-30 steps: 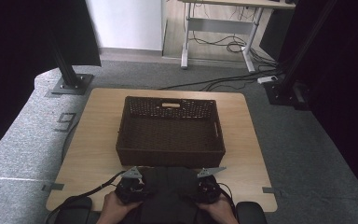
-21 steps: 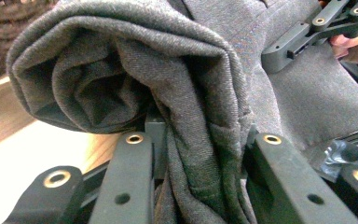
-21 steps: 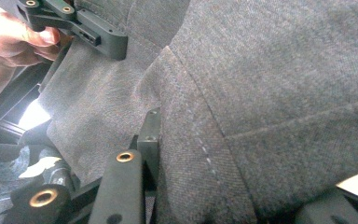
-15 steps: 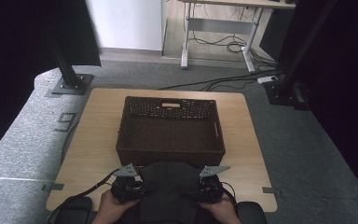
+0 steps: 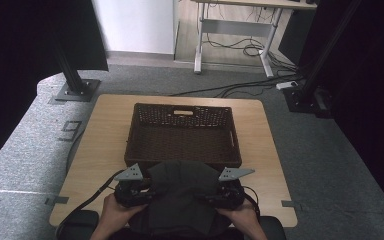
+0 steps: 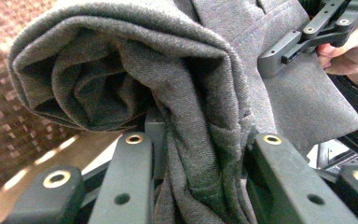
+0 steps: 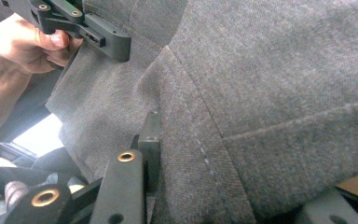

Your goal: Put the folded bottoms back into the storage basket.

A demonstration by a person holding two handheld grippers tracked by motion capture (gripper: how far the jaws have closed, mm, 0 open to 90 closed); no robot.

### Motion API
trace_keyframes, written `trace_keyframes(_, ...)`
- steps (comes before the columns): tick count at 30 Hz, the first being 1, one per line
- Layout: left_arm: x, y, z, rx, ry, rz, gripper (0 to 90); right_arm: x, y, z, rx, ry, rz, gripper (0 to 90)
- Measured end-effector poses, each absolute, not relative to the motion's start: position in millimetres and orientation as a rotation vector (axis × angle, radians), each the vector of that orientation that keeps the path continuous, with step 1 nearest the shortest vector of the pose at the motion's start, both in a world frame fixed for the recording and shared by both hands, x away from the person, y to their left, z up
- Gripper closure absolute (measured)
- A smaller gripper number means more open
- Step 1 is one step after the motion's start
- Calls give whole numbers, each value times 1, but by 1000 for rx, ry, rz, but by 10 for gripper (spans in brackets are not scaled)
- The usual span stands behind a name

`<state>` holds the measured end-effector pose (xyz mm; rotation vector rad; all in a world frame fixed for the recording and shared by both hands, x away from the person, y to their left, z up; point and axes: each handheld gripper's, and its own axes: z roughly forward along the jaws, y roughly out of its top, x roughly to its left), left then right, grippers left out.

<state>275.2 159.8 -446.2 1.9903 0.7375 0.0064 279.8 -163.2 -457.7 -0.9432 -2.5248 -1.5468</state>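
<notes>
You have both grippers, left (image 5: 139, 192) and right (image 5: 219, 194), clamped on the grey cloth (image 5: 180, 192); next, carry it into the basket (image 5: 182, 111)

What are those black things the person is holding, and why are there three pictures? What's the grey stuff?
A person sits at a wooden table and holds a tool in each hand. Each tool is a gripper: two black jaws that pinch like tongs. The top picture comes from a camera up high that looks down on the table. There you see the left gripper and the right gripper near the bottom edge.

The other two pictures come from small cameras that ride on the grippers, so they look along the jaws from very close.

The grey stuff is a folded grey cloth, perhaps a piece of clothing. Both grippers are pinching it, one on each side, and it hangs between them at the near edge of the table. Just behind it stands a dark woven basket; I can see nothing lying in it.
</notes>
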Motion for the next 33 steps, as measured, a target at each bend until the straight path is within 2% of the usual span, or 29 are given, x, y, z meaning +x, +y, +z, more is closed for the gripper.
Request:
trace_keyframes(20, 306, 161, -390, 1955, 674, 111, 692, 311, -163, -399, -918, -2567, -1638, 600)
trace_keyframes(33, 348, 161, -348, 1920, 652, 175, 692, 347, -162, -358, -930, -2599, -1724, 601)
